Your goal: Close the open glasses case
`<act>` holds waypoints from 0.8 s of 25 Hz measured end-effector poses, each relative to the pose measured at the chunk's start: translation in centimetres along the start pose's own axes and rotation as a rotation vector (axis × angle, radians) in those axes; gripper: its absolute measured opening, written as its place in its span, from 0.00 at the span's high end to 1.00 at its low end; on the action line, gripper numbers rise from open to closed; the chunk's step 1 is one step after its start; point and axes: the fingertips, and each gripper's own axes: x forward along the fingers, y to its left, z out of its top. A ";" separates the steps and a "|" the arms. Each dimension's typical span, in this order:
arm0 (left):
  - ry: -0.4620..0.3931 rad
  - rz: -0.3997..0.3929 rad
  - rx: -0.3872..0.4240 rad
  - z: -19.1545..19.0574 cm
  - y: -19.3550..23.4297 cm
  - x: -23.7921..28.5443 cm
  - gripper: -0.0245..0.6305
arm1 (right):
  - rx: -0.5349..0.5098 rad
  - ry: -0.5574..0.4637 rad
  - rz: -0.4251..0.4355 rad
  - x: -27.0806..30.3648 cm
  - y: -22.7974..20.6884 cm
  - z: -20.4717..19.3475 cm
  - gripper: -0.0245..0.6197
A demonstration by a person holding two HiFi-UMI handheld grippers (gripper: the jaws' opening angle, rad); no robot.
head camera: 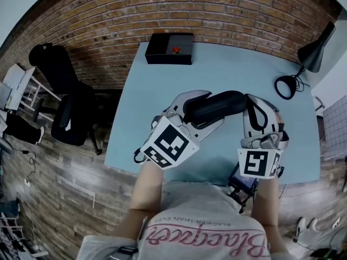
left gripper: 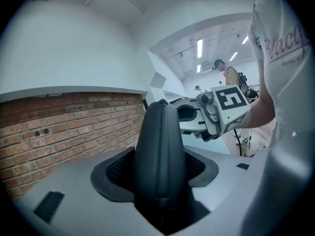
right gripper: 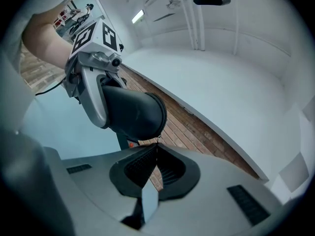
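The case is held in the air over the tabletop, just in front of the person's chest, between the two grippers. The left gripper is clamped on one end of it. In the left gripper view both pads are pressed against the case sides, with the seam facing up.

The right gripper has its fingers fully closed, tips touching at the far end of the case. A thin zip pull seems to be pinched there, but it is too small to be sure.

The shells look closed together where they are seen. Whether the zip is run all the way round cannot be told.

Risks, judged:
- The pull is tiny, so it could be lost from the closed fingertips if it is tugged at an angle, leaving the zip part done.
- The case is gripped near one end only, so it could be twisted or levered out of the left pads by a pull at the other end and dropped on the tabletop.
- The zip could be jammed at the curved end if the shells are squeezed out of line.

Orientation: the long axis is roughly level and runs across the person, left to right. One end is buried in the left fingers and the free rounded end is pointed at the right gripper.
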 end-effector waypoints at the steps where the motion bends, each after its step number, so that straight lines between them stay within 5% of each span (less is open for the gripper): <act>1: 0.005 -0.004 -0.016 0.0 -0.1 0.1 0.55 | -0.012 0.003 -0.008 0.0 -0.1 -0.1 0.93; 11: 0.147 -0.002 -0.004 -0.9 -0.3 0.4 0.57 | -0.170 -0.002 -0.118 -0.7 -1.1 0.0 0.93; 16: 0.084 -0.032 -0.013 0.0 -0.7 0.1 0.57 | -0.001 -0.065 -0.045 -1.0 -1.0 0.6 0.93; 20: 0.028 -0.047 -0.056 0.7 -0.3 -0.4 0.57 | 0.038 -0.044 0.038 -0.5 1.0 0.0 0.93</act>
